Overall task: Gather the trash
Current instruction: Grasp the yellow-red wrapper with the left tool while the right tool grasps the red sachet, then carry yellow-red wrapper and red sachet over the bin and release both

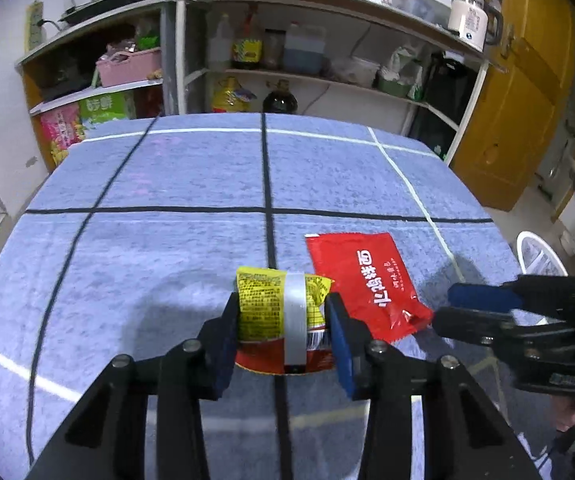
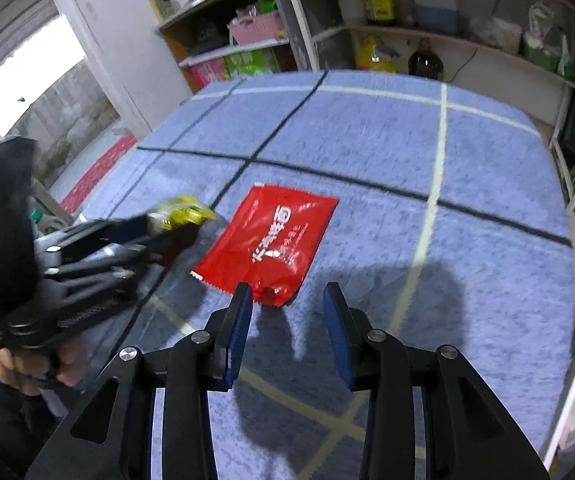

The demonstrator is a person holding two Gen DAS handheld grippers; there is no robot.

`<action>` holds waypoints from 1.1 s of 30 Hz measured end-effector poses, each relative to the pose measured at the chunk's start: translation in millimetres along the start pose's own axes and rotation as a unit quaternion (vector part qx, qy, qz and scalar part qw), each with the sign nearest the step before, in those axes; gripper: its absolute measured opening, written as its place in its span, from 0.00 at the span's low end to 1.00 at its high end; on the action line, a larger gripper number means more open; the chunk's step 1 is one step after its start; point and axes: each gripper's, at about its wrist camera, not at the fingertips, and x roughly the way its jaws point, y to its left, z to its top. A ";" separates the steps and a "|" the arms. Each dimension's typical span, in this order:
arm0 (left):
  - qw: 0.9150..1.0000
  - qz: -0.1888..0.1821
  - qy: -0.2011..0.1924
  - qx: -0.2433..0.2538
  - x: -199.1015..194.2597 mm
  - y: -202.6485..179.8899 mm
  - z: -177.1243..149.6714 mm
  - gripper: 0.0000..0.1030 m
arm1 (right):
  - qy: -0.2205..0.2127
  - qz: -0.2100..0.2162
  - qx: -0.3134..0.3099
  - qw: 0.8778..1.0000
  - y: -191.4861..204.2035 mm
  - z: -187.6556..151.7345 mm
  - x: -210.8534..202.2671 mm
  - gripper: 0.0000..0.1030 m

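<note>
A crumpled yellow and red snack wrapper [image 1: 261, 304] with a grey tape band lies on the blue-grey cloth of the table [image 1: 167, 176]. My left gripper [image 1: 281, 304] is shut on it, one blue pad against each side. Just right of it lies a flat red sachet [image 1: 363, 280] with white lettering. In the right wrist view my right gripper [image 2: 287, 296] stands open just short of the red sachet's [image 2: 275, 236] near corner, with nothing between its pads. The left gripper [image 2: 171, 232] shows there at the left, holding the yellow wrapper [image 2: 179, 212].
The cloth carries black and white grid lines. Behind the table stands a shelf unit [image 1: 287, 76] with bottles, bags and a pink basket [image 1: 127, 66]. A yellow door [image 1: 519, 100] is at the right. A white basket [image 1: 535, 254] sits off the table's right edge. A hand [image 2: 67, 364] holds the left tool.
</note>
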 end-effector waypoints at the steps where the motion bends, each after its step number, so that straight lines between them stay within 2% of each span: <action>1: 1.000 -0.001 -0.003 -0.003 -4.4 3.4 -1.4 0.41 | 0.002 0.001 0.002 1.000 0.9 0.2 2.6 0.37; 7: 1.000 0.000 -0.014 -0.013 -17.7 16.5 -6.9 0.41 | -0.004 -0.021 -0.007 1.000 14.6 7.7 17.3 0.37; 15: 1.000 0.003 -0.016 -0.025 -22.1 28.8 -9.7 0.41 | -0.020 -0.107 -0.075 0.991 41.6 6.4 30.1 0.36; 17: 1.000 0.004 -0.016 -0.027 -22.2 30.7 -10.0 0.41 | -0.021 -0.109 -0.077 0.991 42.2 5.1 29.3 0.33; 24: 0.999 0.000 -0.020 -0.028 -27.2 25.7 -10.7 0.41 | -0.027 -0.095 -0.065 0.993 36.8 2.1 20.8 0.10; 29: 0.999 -0.009 -0.030 -0.026 -32.4 18.7 -8.5 0.41 | -0.027 -0.090 -0.052 0.994 27.1 -1.7 13.3 0.08; 33: 0.999 -0.019 -0.036 -0.023 -34.3 8.4 -4.9 0.41 | -0.042 -0.090 -0.038 0.994 13.1 -6.5 -9.2 0.08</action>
